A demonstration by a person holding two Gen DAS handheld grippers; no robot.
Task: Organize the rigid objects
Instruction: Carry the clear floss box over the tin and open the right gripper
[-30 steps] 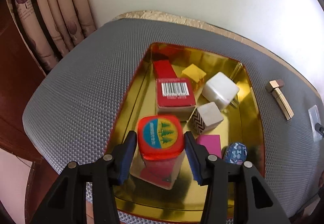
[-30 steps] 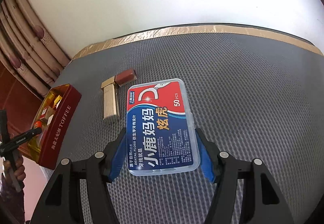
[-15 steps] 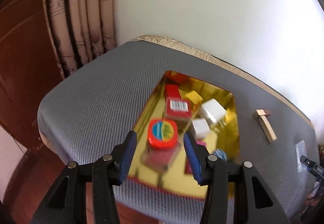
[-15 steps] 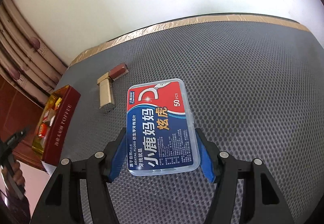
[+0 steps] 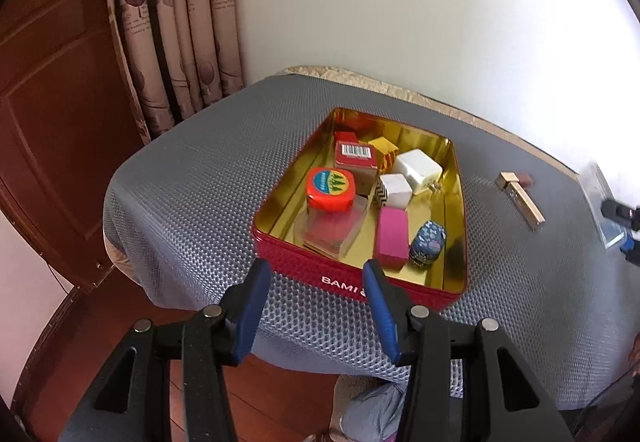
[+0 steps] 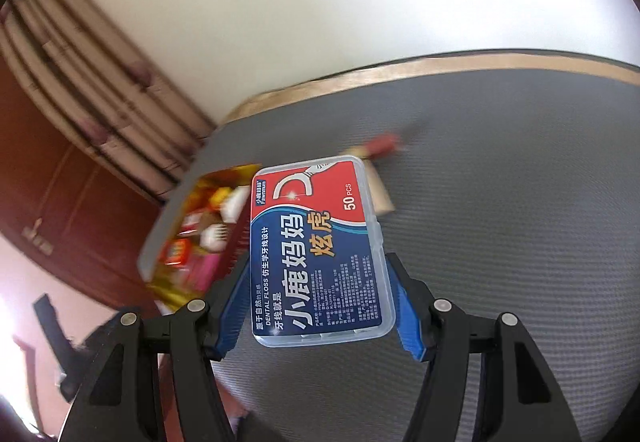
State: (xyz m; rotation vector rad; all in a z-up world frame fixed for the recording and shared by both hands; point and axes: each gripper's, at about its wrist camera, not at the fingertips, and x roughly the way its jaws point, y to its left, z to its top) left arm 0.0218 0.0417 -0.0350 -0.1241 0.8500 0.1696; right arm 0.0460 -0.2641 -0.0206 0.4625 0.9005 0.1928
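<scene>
Above the gray table [image 6: 500,202], right tongs [image 6: 320,306] clench a dental floss box [image 6: 318,262]; lower it flat into the red tin [image 5: 458,210]'s bare right side, left tongs [image 5: 316,310] released.

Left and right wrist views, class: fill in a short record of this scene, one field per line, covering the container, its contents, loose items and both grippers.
container: red tin with gold inside, on the grey mat
contents: orange-lidded jar, barcode box, white charger, pink block, others
loose on mat: gold lipstick
left gripper: jaws open, nothing held, in front of the tin
right gripper: jaws closed on dental floss box
</scene>
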